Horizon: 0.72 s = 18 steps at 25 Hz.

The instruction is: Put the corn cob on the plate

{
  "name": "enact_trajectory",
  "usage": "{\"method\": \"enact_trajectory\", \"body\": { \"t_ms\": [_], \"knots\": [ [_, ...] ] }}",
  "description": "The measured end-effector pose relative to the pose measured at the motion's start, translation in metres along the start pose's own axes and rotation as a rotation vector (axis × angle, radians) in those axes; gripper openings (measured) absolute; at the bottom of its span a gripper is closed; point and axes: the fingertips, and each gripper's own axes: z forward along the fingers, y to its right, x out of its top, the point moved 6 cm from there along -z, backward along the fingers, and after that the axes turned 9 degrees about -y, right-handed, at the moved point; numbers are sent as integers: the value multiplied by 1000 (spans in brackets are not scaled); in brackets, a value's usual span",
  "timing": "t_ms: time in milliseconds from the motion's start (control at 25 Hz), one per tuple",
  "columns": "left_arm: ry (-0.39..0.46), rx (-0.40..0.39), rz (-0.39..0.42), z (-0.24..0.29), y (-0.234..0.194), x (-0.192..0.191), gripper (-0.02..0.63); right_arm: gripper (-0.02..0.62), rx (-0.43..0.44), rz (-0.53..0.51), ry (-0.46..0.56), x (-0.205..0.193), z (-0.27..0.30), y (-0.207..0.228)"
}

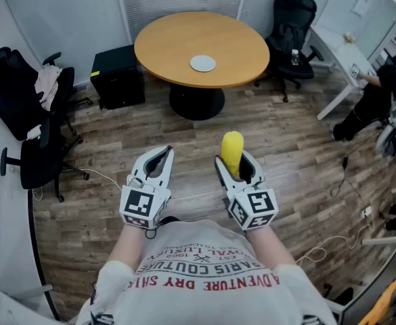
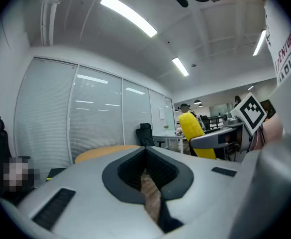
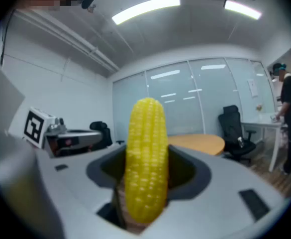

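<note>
- Wooden floor (image 1: 116, 147) all around me, and a long stretch of it lies between me and the goal. I'm standing well back, so I judge a walk toward 12 o'clock comes before any setting down.
- Round table (image 1: 164, 42) is dead ahead at 12 o'clock. Its top is bare apart from one dish, so there's room to come in from any side.
- Left tool (image 1: 164, 156), at 9 o'clock of the other one, is clenched on nothing, tips met, held level. I read it as parked out of the way, since this job needs only one grip.
- Right tool (image 1: 237, 164) is grasping the corn cob. The jaws are spread wide because the cob is fat, and the pads press it from both sides. It's held out in front of my chest, close to level, where I can watch the load.
- Plate (image 1: 202, 63) is small and white, near the middle of the table, with nothing on it. That's the landing spot, well apart from the cob.
- Corn cob (image 1: 232, 147) is yellow and stands close to upright in the right tool, its rounded top poking above the jaws. Gripped across its girth like that it shouldn't roll. I reckon it will need tipping over to lie flat on the plate.
</note>
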Motion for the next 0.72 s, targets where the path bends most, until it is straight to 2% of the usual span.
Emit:
{"method": "enact_trajectory", "body": {
  "t_ms": [320,560,720],
  "knots": [
    [-1,4,6,1,-1,-1,32,263,-1,16,-1,-2,3,1],
    [-3,7,-24,0,0,-4,32,262,1,50,5,-4,0,4],
    [-13,0,-8,4,5,-7,32,262,4,70,-8,-9,0,10]
  ]
}}
